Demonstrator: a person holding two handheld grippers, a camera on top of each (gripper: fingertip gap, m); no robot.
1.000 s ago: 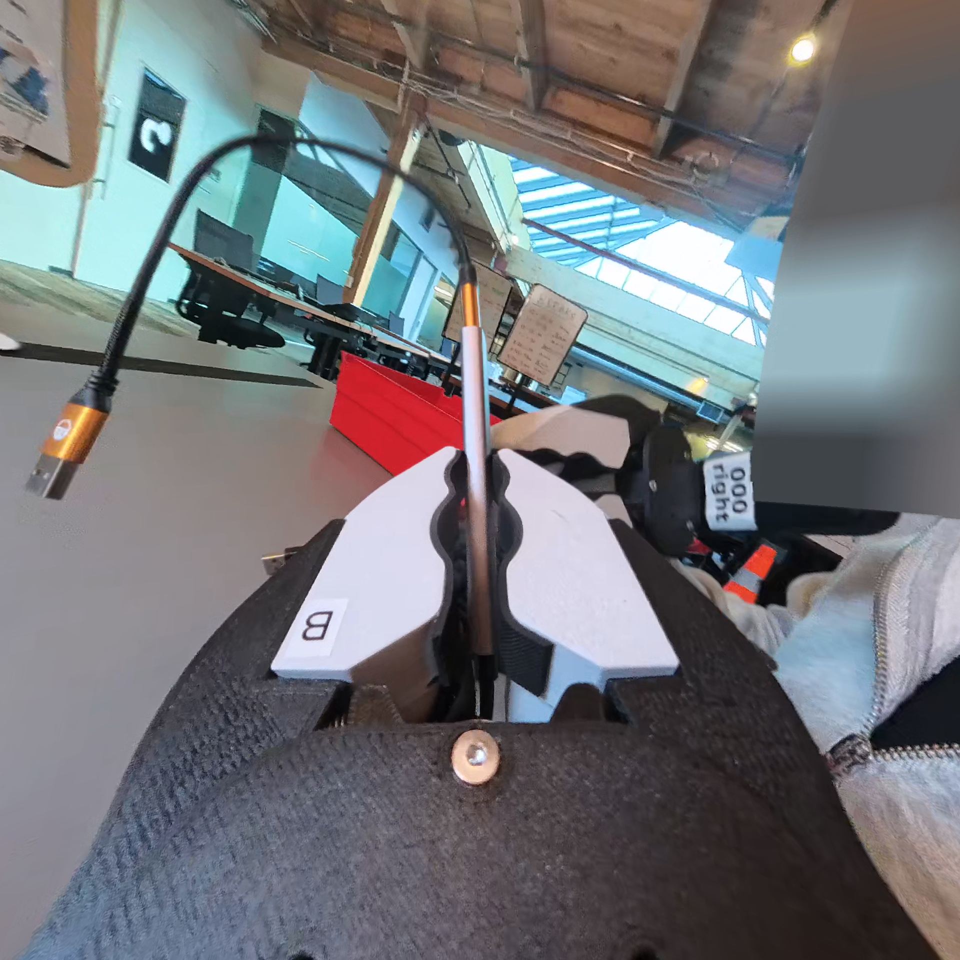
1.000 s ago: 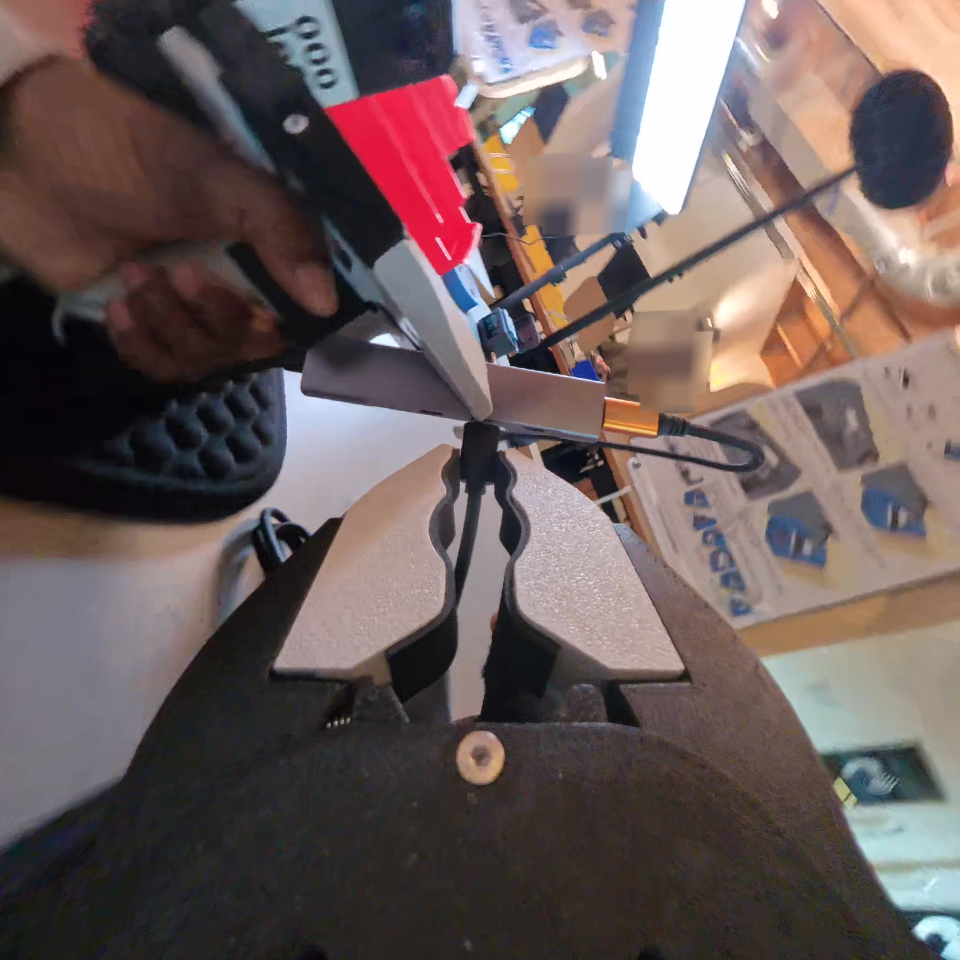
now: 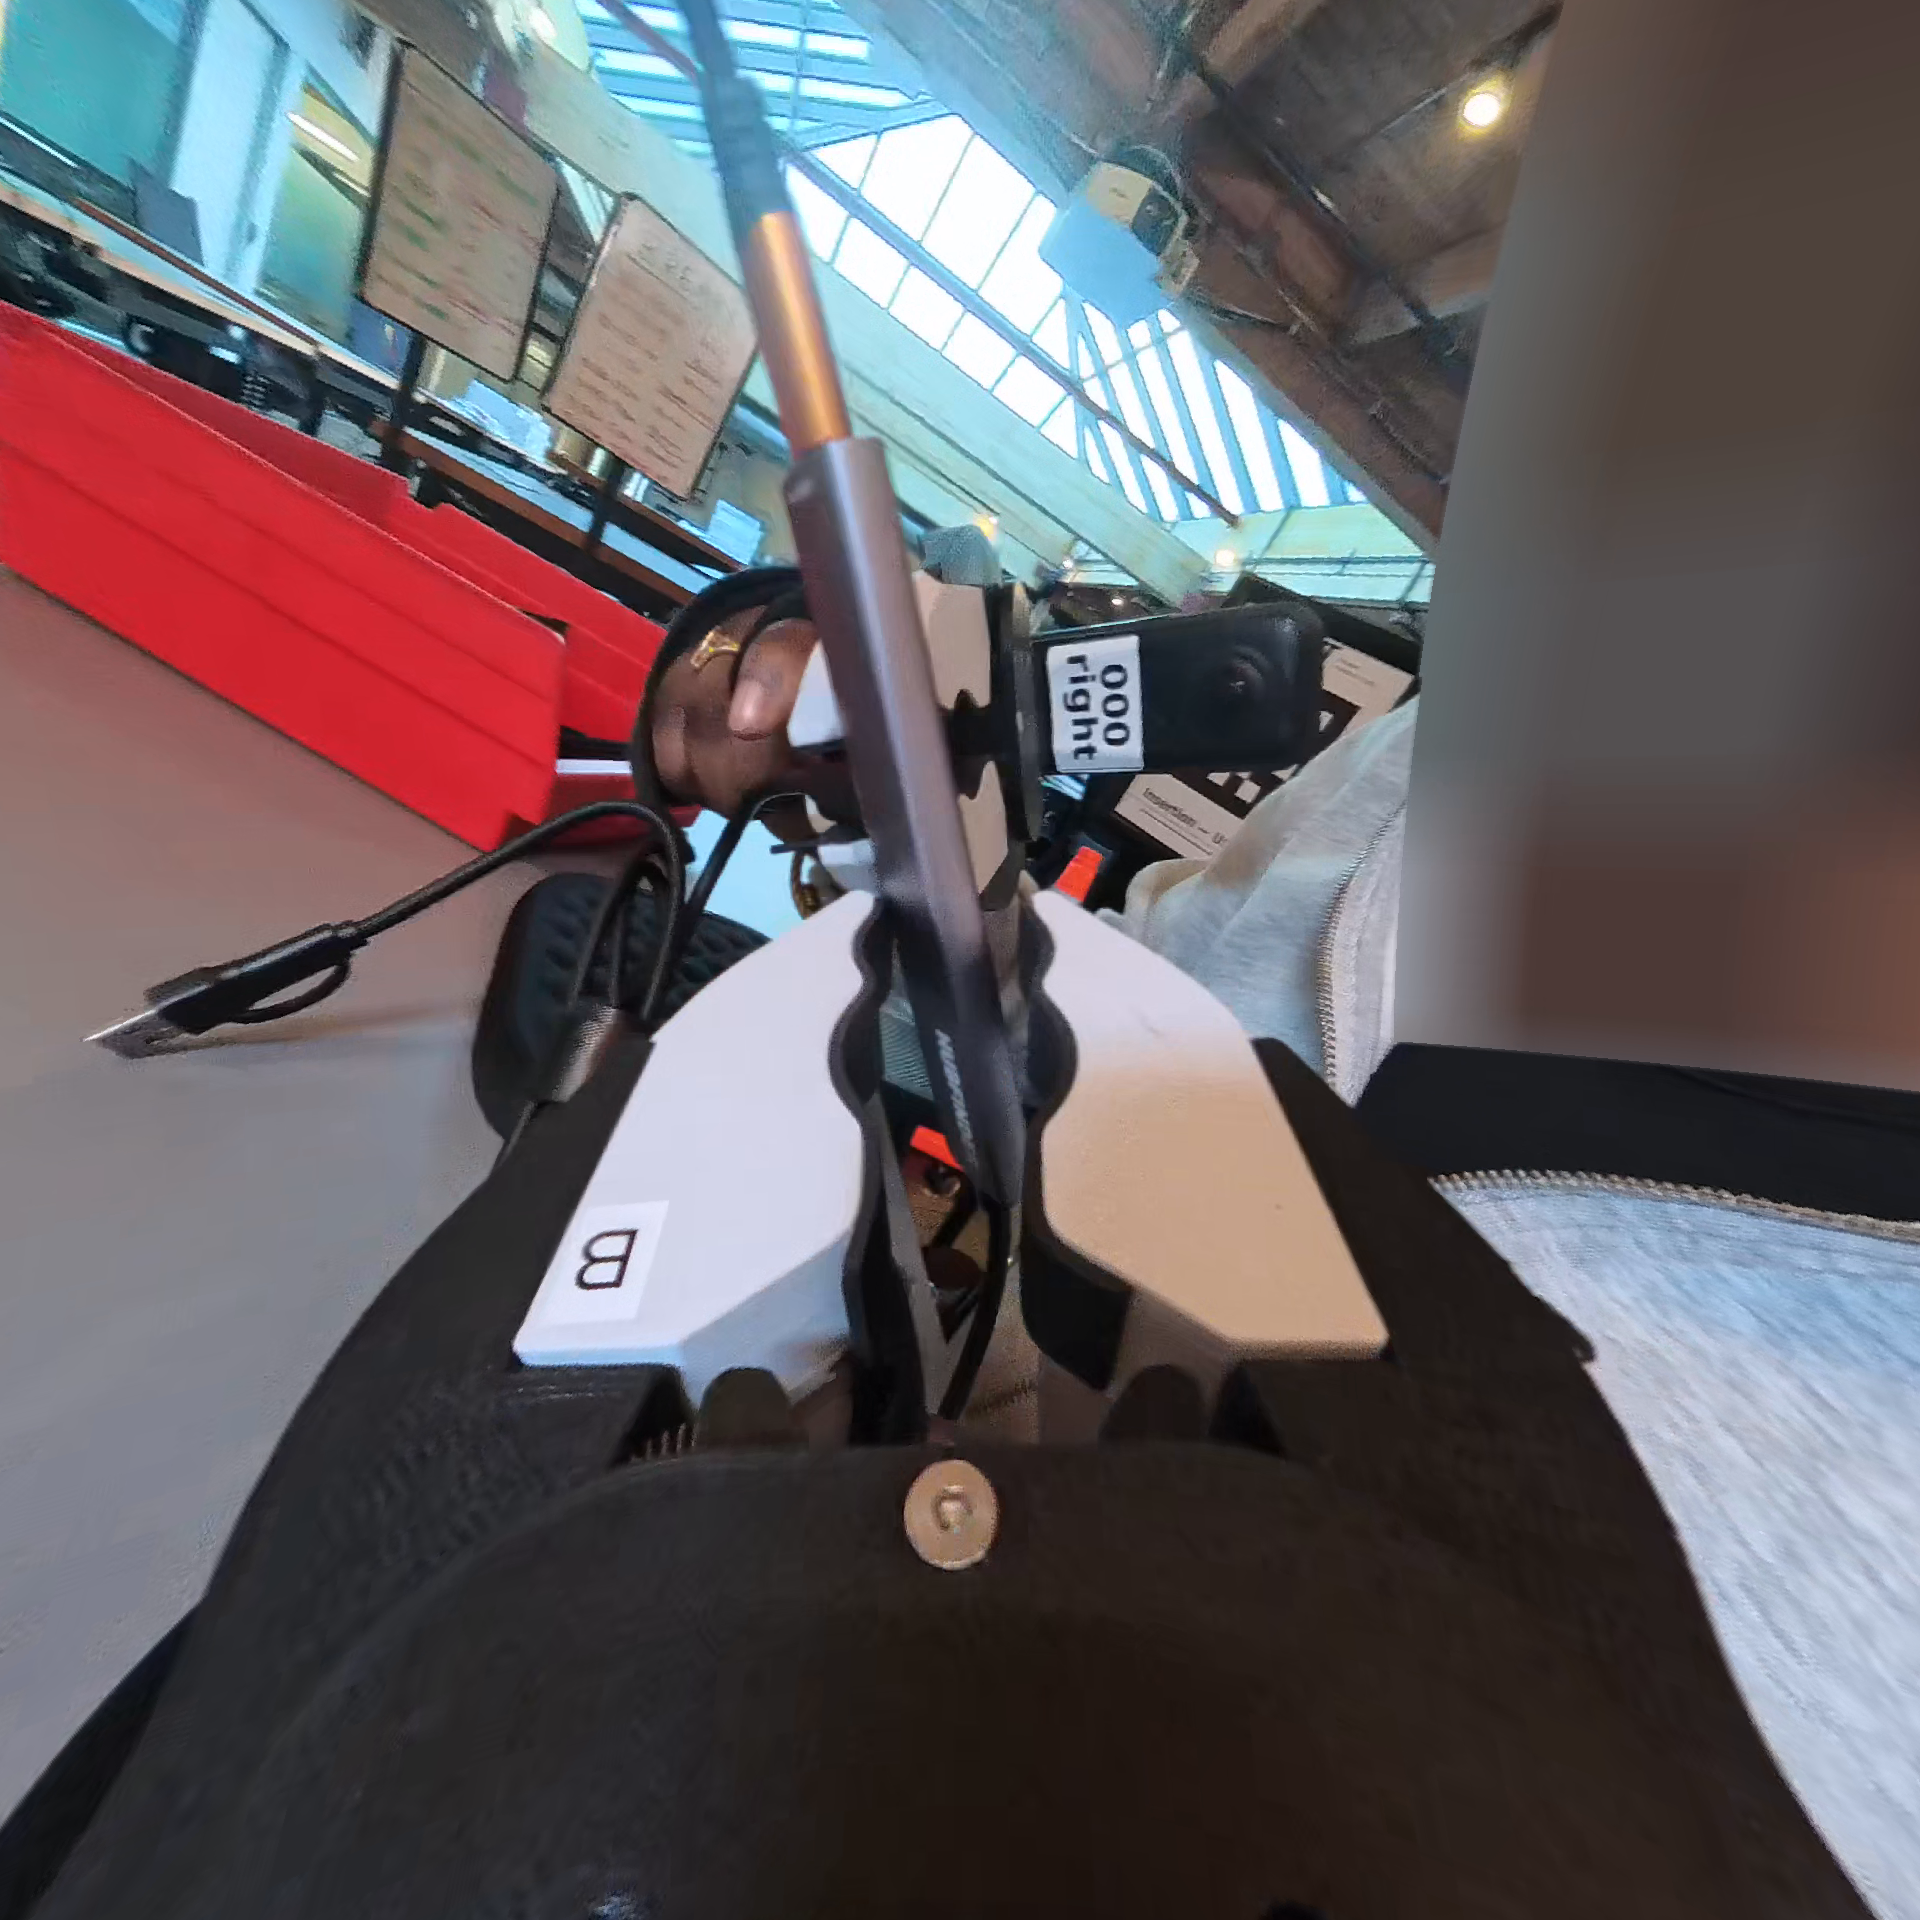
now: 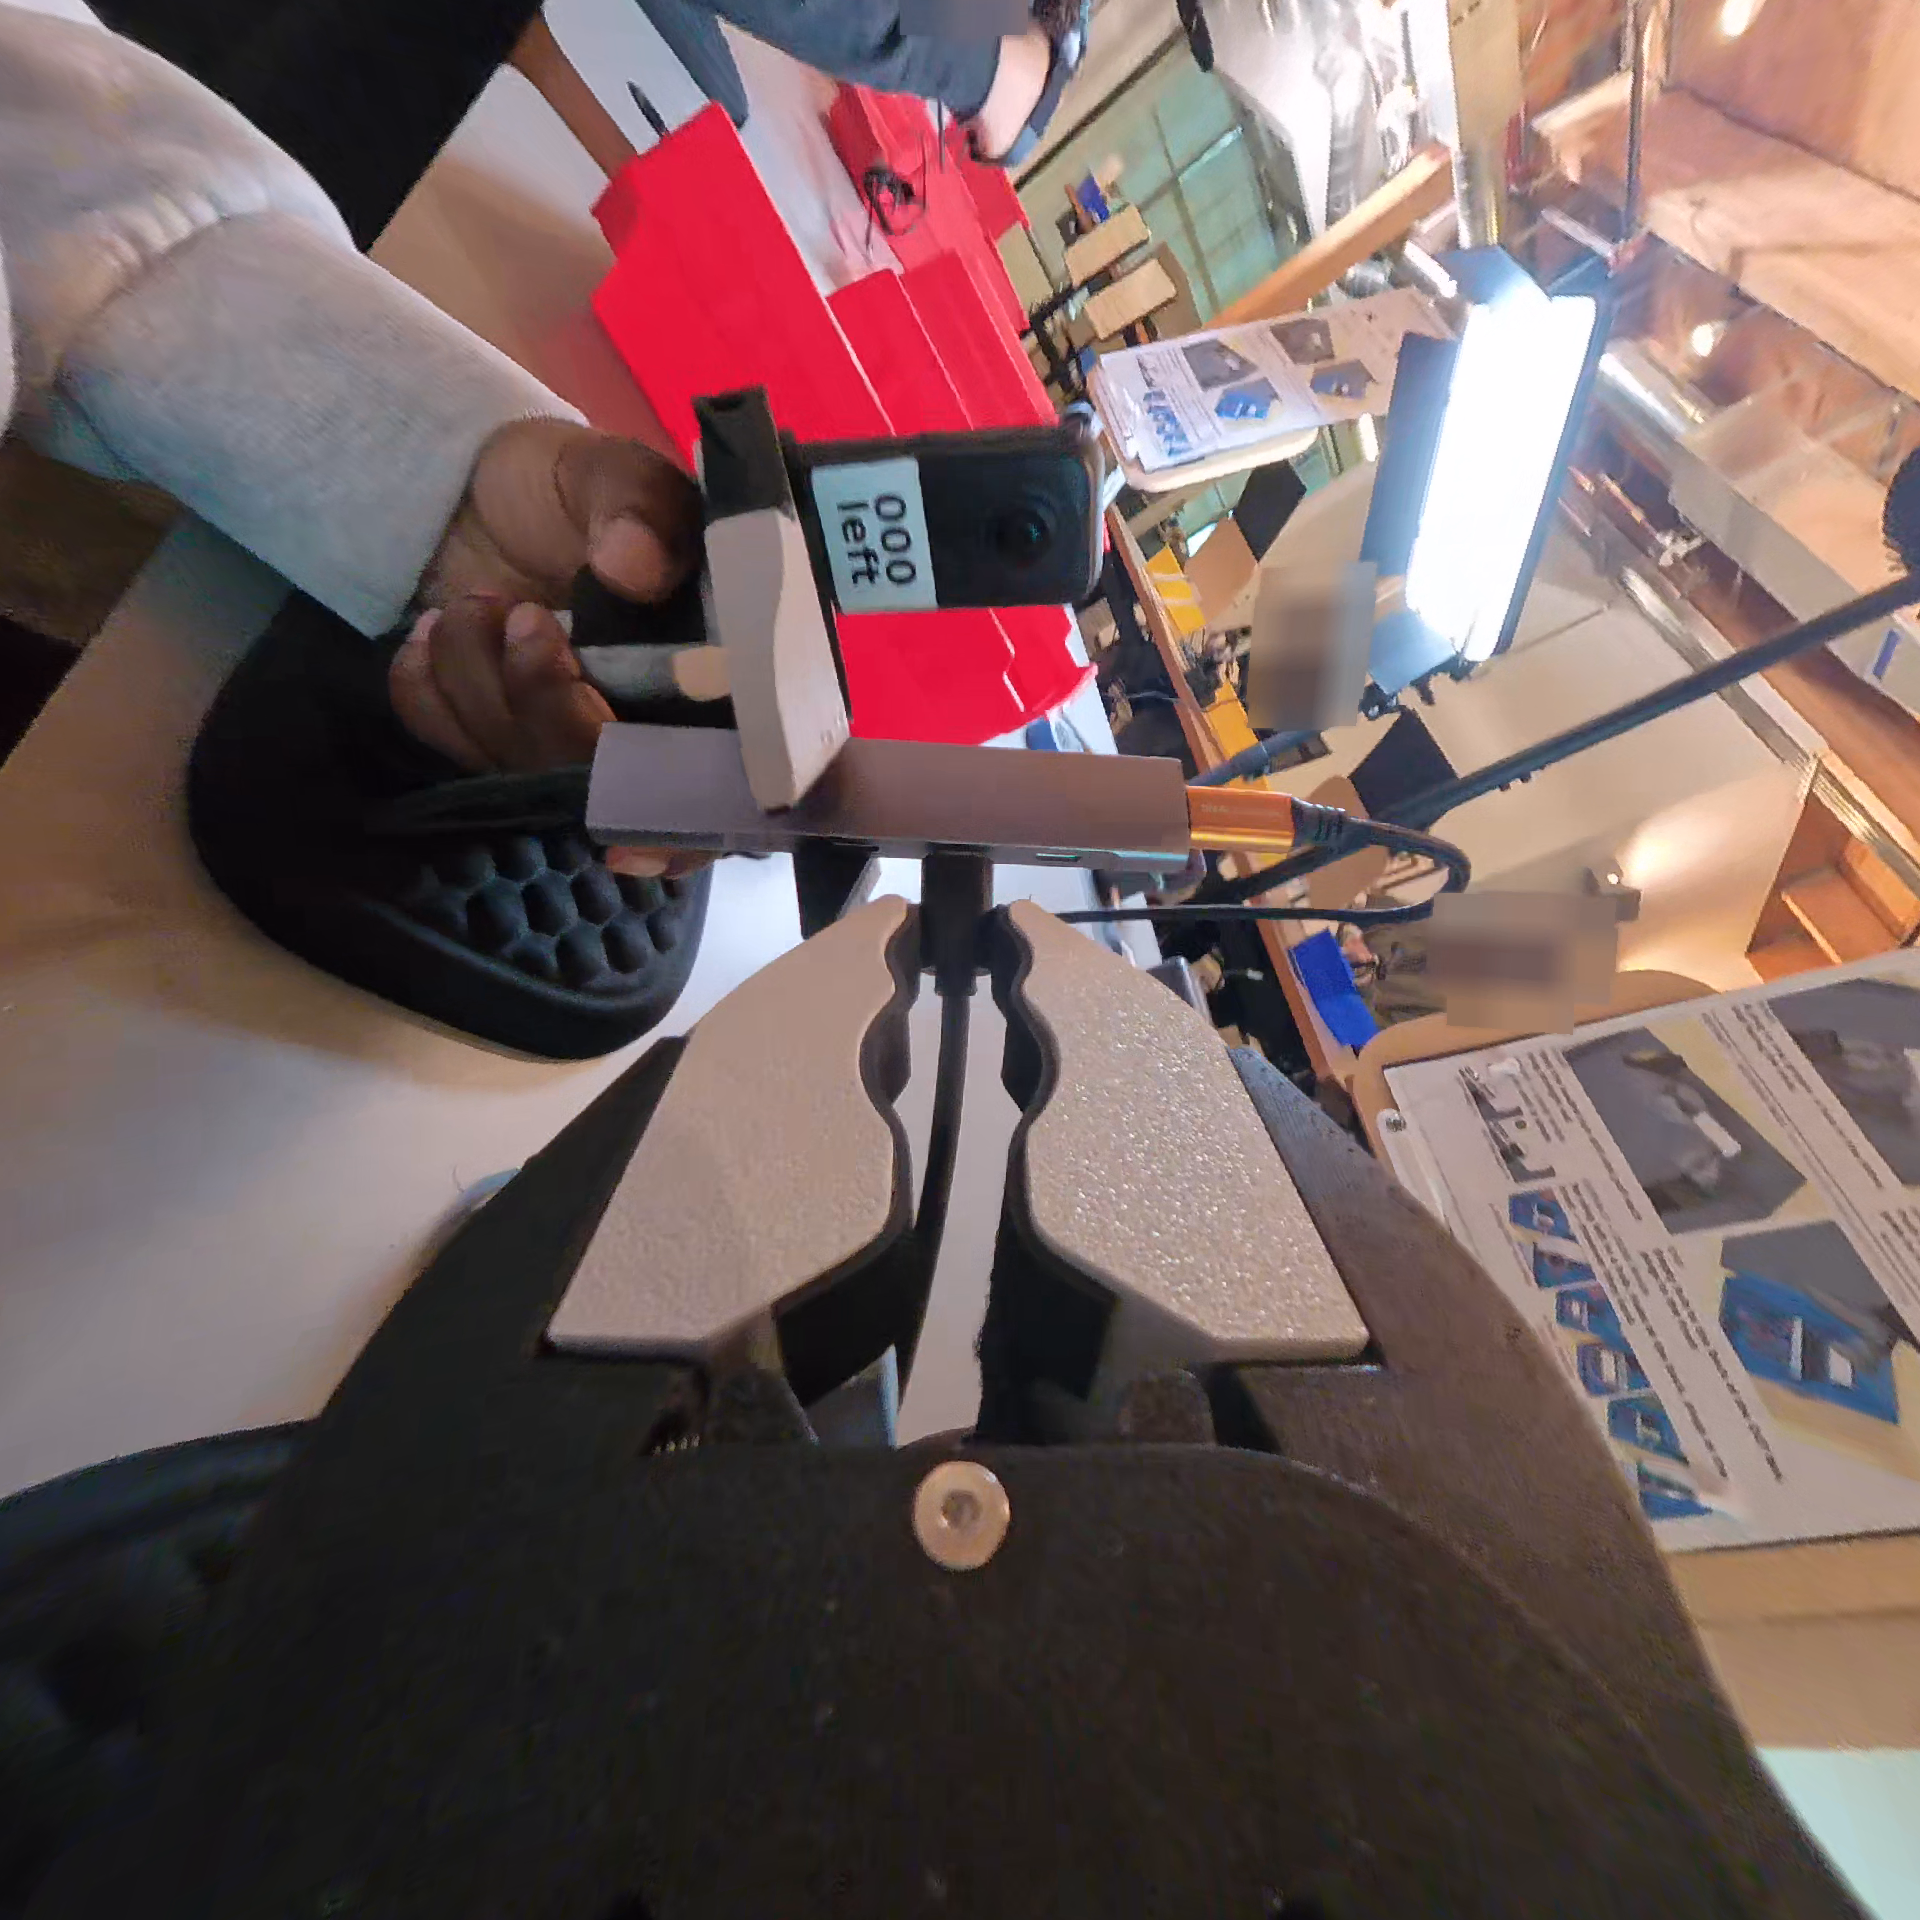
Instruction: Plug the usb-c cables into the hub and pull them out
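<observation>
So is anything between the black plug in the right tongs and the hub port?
Nothing visible. The right tongs pinch the black plug, whose tip already meets the lower edge of the hub, which the left tongs clamp. Whether it's fully seated can't be told.
</observation>
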